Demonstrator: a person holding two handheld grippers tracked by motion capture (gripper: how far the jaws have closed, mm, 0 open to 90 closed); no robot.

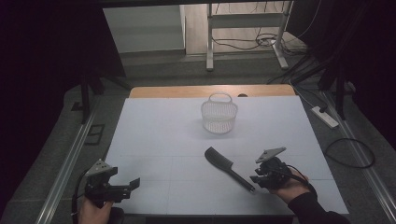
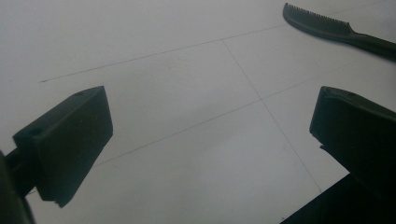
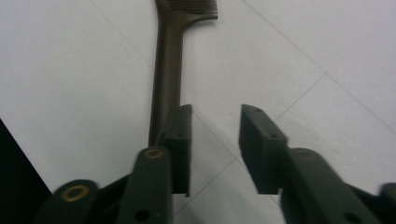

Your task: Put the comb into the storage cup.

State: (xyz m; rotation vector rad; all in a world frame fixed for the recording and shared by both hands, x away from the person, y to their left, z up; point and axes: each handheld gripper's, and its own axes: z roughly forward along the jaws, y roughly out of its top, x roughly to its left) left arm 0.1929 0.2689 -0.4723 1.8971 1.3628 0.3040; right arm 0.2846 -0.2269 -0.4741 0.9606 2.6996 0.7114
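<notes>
Comb just beside right tongs

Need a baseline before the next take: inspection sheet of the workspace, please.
Surface: white sheet over a wooden table, thin grid lines, bare apart from two items.
Job's things: black comb flat near the front; its handle end lies beside one jaw of the right tongs, outside the gap. White basket upright farther back, apart from the comb.
Clutter: nothing seen.
Grippers: right tongs open, nothing between the jaws. Left tongs open wide over bare sheet.
Cables: loose loops on the floor; power strip to the right of the table.
Surroundings: white frame legs behind the table, dark drapes at the sides.
</notes>
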